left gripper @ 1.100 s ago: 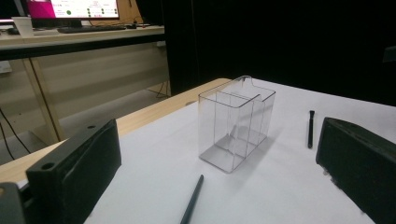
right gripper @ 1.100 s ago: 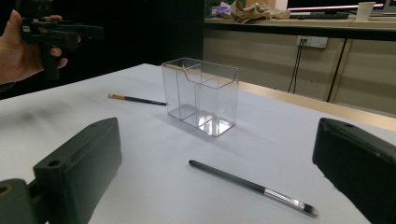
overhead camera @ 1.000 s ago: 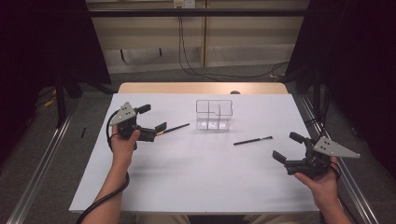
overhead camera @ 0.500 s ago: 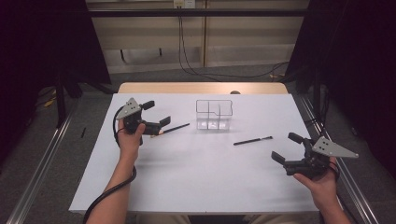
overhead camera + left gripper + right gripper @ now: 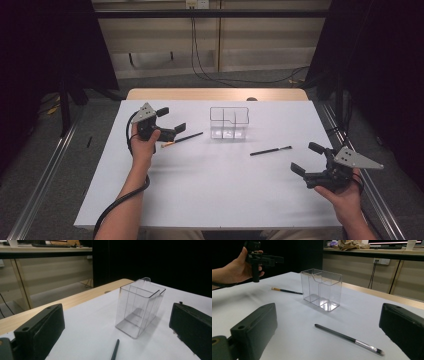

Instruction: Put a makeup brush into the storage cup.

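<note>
The counter (image 5: 200, 190) is a flat, matte white sheet over a pale wooden top whose edge shows along the far side. Near its far middle stands the box (image 5: 229, 122), a clear hard-plastic rectangle with thin walls, open at the top, split by inner partitions into compartments; one wall has a stepped cut in its rim. It is glossy and catches light on its floor, as the right gripper view shows (image 5: 322, 288). It holds nothing that can be seen.

Two slim sticks lie flat on the counter. The brush (image 5: 182, 139) is a thin black rod with an orange-tan end, lying at about 9 o'clock from the box, its tan end toward the left gripper. The pen (image 5: 270, 150) is a thin dark rod with a paler, speckled tip, lying at about 5 o'clock from the box, well apart from it.

The left gripper (image 5: 170, 121) is matte black, blocky, with a grey three-cornered plate on top; it is held above the counter just beside the brush's tan end, jaws wide apart and holding nothing. In its own view the brush's dark end (image 5: 115, 350) lies between the jaws, the box ahead at 12 o'clock.

The right gripper (image 5: 307, 159), of the same make, sits at 4 o'clock from the pen, jaws spread wide, empty.
</note>
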`<control>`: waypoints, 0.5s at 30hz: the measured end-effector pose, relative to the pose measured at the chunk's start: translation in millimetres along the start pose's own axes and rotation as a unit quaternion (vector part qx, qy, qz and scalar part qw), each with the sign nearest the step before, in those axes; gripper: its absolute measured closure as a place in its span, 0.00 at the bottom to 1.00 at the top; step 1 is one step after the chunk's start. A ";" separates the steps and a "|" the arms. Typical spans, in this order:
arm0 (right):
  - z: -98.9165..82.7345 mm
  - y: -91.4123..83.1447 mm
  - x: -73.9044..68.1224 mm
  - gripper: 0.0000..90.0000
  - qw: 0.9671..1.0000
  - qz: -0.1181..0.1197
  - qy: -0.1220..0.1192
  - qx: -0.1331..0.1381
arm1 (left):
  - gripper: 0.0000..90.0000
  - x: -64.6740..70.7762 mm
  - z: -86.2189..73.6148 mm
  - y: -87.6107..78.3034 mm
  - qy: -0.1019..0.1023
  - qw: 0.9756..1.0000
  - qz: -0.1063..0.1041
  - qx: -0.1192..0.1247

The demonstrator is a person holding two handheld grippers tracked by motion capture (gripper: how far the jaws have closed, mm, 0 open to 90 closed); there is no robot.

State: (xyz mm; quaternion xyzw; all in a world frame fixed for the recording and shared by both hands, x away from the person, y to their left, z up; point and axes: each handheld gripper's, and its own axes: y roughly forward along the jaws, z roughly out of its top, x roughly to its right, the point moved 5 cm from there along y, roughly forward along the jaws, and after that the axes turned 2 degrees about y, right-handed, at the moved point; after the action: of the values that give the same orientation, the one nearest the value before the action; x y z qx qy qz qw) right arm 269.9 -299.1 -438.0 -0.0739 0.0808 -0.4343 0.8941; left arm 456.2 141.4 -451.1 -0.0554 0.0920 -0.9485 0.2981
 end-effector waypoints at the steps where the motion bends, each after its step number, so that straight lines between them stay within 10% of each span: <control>1: -0.1 0.2 -0.2 0.01 1.000 0.001 0.000 0.000 | 0.00 -0.2 -0.7 1.1 0.001 1.000 0.000 -0.010; 15: -0.9 1.6 -1.6 0.01 1.000 0.003 -0.001 -0.004 | 0.00 -4.1 0.0 9.0 0.014 0.994 -0.012 -0.109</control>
State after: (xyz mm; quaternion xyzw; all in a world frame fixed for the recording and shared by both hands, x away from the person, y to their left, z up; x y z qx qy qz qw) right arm 269.8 -296.9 -439.0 -0.0779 0.0821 -0.4310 0.8952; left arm 464.5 136.5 -453.1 -0.0751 0.1982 -0.9370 0.2778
